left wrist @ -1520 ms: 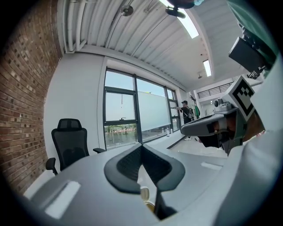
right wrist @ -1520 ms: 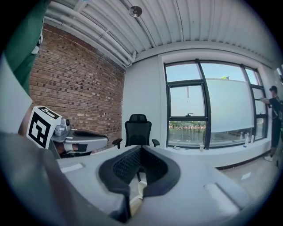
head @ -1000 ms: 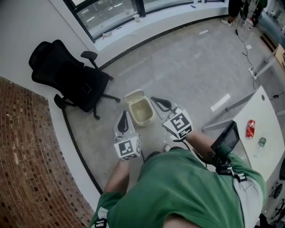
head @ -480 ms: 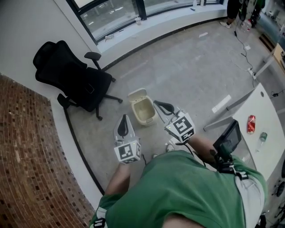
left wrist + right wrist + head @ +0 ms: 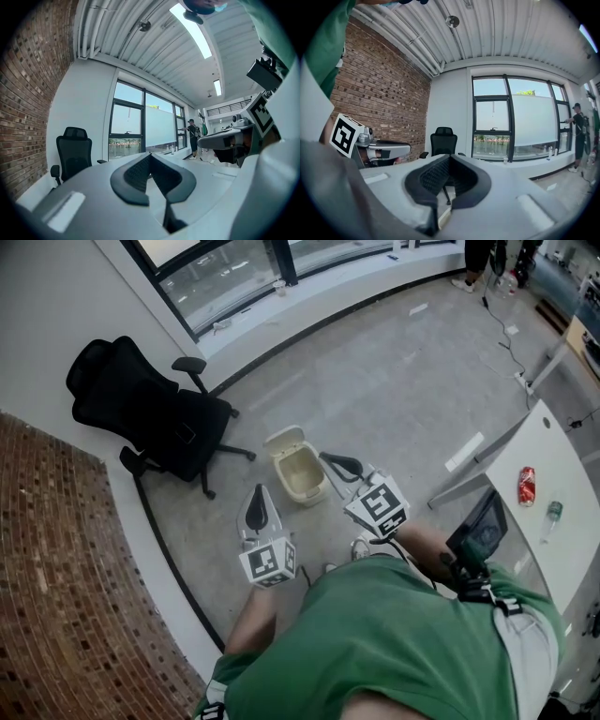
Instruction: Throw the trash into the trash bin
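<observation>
In the head view a beige trash bin (image 5: 301,472) stands on the grey floor with its lid (image 5: 283,439) swung open at the back. My left gripper (image 5: 256,513) hangs a little to the bin's near left. My right gripper (image 5: 343,465) is just beside the bin's right rim. Both point level. The left gripper view shows the left gripper (image 5: 151,162) with its dark pads closed together and nothing between them. The right gripper (image 5: 449,165) is likewise shut and empty in its own view. No trash shows in either gripper.
A black office chair (image 5: 155,416) stands to the left of the bin by a brick wall (image 5: 66,577). A white desk (image 5: 553,474) at the right carries a red can (image 5: 526,486) and a bottle (image 5: 550,517). Windows (image 5: 234,273) run along the far side, where a person (image 5: 577,136) stands.
Both grippers have drifted slightly back from the bin toward the person. Both stay shut and empty.
</observation>
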`<state>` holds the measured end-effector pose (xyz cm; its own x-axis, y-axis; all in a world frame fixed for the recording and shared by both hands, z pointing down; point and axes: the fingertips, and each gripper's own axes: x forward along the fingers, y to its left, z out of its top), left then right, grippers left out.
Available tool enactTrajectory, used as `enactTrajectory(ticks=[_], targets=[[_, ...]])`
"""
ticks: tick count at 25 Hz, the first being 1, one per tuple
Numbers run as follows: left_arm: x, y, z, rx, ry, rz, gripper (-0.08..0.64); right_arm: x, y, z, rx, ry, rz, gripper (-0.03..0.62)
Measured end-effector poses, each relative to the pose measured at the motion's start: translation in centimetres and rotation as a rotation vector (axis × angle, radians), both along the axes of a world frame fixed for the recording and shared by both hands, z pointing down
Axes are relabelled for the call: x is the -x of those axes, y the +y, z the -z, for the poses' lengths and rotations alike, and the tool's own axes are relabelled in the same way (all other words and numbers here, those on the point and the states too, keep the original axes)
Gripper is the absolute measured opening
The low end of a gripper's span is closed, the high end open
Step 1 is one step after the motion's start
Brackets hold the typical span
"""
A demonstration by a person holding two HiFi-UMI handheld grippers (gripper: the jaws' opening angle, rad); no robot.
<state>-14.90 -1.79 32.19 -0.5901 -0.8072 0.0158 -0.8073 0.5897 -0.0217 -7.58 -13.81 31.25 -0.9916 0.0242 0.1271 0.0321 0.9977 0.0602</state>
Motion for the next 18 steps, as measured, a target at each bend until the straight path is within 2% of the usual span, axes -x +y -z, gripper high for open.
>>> enactTrajectory(ticks=[18], targets=[[-0.7,-0.6,-0.1,-0.005,0.024,-0.040,0.005,-1.7,0.2,0.1,-0.003,-0.009,-0.065,0.003]])
